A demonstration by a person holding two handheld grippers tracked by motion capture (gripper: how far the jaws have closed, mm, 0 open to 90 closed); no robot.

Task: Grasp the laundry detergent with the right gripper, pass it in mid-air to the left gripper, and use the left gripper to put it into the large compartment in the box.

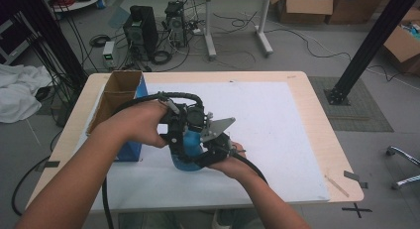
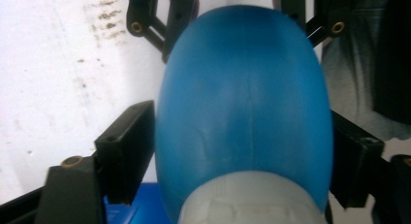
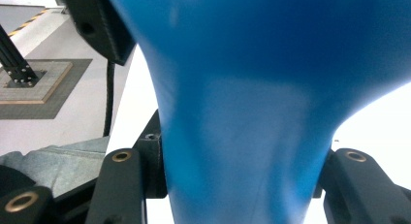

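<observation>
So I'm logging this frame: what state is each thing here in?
blue bottle: upright on the table, gripped from both sides
left gripper: jaws against the bottle's body
right gripper: shut on the bottle
cardboard box: open at the top

Both forearms are bare, with no sleeves showing in the high view. The left gripper [image 1: 182, 132] and the right gripper [image 1: 218, 148] are built of matt black blocky parts; a thick black ribbed cable [image 1: 163, 96] loops from the left one, a smooth black cable [image 1: 253, 167] trails from the right, which carries a grey three-cornered plate [image 1: 217, 128]. Up close, the black fingers [image 2: 127, 149] are flat rectangular pads on linked bars, fastened with brass-coloured rivets [image 3: 121, 156].
</observation>
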